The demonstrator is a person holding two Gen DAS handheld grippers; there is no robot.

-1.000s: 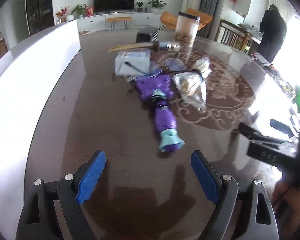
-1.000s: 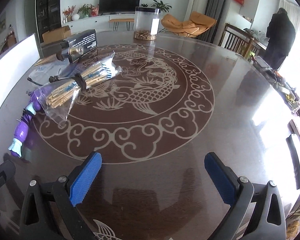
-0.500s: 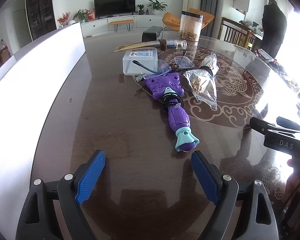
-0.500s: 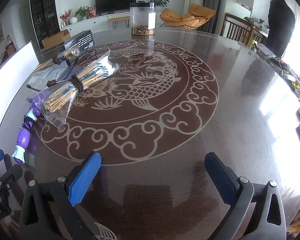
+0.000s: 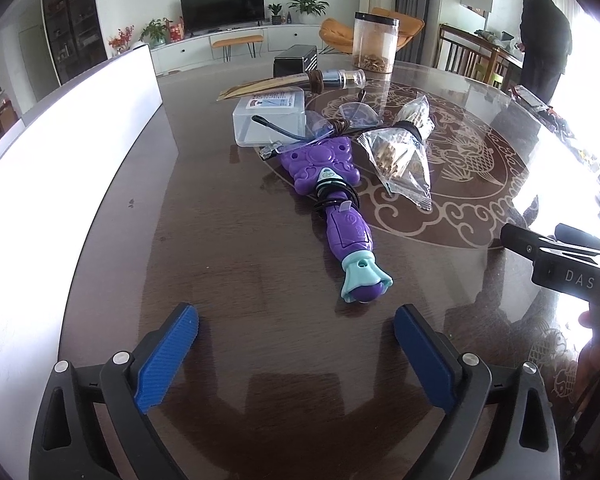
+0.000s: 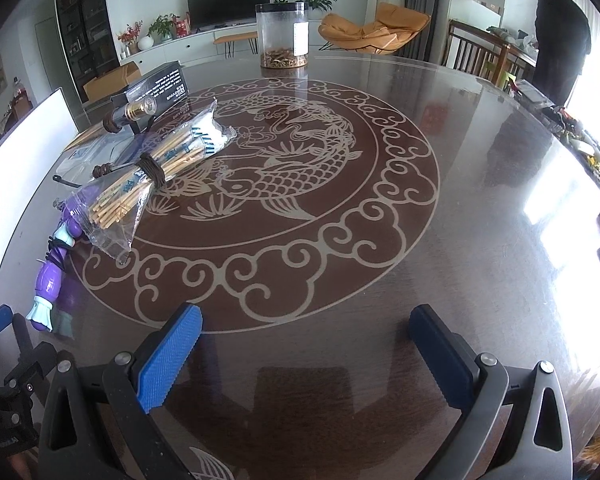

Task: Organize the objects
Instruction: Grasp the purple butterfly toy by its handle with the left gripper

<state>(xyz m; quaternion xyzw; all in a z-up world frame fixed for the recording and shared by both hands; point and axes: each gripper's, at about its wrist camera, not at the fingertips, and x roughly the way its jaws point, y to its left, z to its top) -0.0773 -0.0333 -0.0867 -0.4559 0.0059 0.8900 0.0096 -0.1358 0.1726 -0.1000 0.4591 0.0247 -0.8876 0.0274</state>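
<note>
Drawn closer since a second ago, the purple toy (image 5: 340, 208) lies on the table (image 5: 220, 240) just ahead of the left gripper (image 5: 296, 332), jaws opening on nothing, while the right gripper (image 6: 306, 332) hovers wide and empty, suggesting a pickup is next.

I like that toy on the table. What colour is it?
The toy is purple with light teal trim at its end, clearest in the left wrist view.
</note>
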